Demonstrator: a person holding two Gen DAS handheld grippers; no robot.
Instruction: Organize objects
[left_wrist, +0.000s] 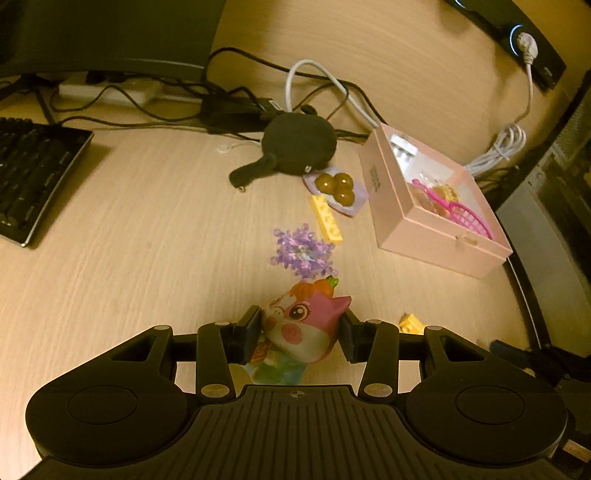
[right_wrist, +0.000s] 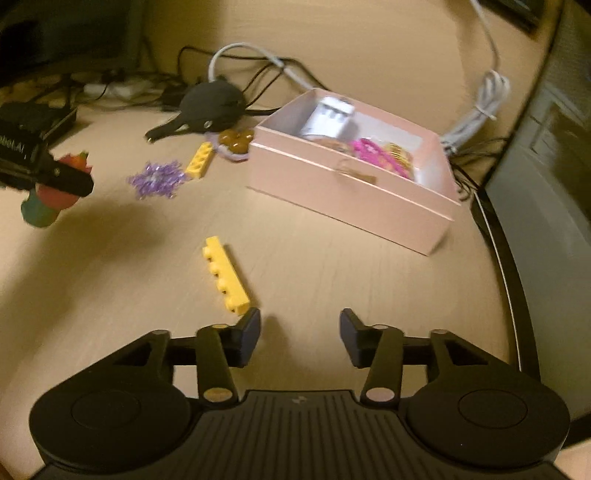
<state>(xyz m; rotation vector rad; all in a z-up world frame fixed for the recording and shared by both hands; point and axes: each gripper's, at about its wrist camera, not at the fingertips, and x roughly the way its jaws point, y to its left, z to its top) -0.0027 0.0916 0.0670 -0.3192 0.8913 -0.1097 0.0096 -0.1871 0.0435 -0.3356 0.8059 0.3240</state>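
Pale wood-grain desk (left_wrist: 129, 229) under warm yellow light, seen from two hand-held grippers

Left wrist view: left gripper (left_wrist: 301, 330) at 6 o'clock, jaws clamped on a pink cartoon pig figurine (left_wrist: 306, 325) with orange hair, pads pressing both its sides. Just past it toward 12 o'clock, a purple snowflake ornament (left_wrist: 303, 253) flat on the desk. Beyond that, a yellow toy brick (left_wrist: 327, 218), its far end touching a lilac plate of brown balls (left_wrist: 338, 188). Behind the plate, a dark plush toy (left_wrist: 295, 147). At 2 o'clock, an open pink box (left_wrist: 436, 236), tilted to the view, with a magenta toy rake (left_wrist: 463, 214) and other small items inside. Black keyboard (left_wrist: 33, 177) at 9 o'clock; tangled cables (left_wrist: 236, 99) at 12 o'clock

Right wrist view, blurred: right gripper (right_wrist: 300, 338) at 6 o'clock, jaws partly apart with nothing between them, only bare desk. A second yellow brick (right_wrist: 226, 275) at 11 o'clock of the fingers, its near end just beside the left fingertip; touching or not, cannot tell. Pink box at 1 o'clock. Left gripper and its figurine at 9 o'clock, raised over the desk, shadow beneath
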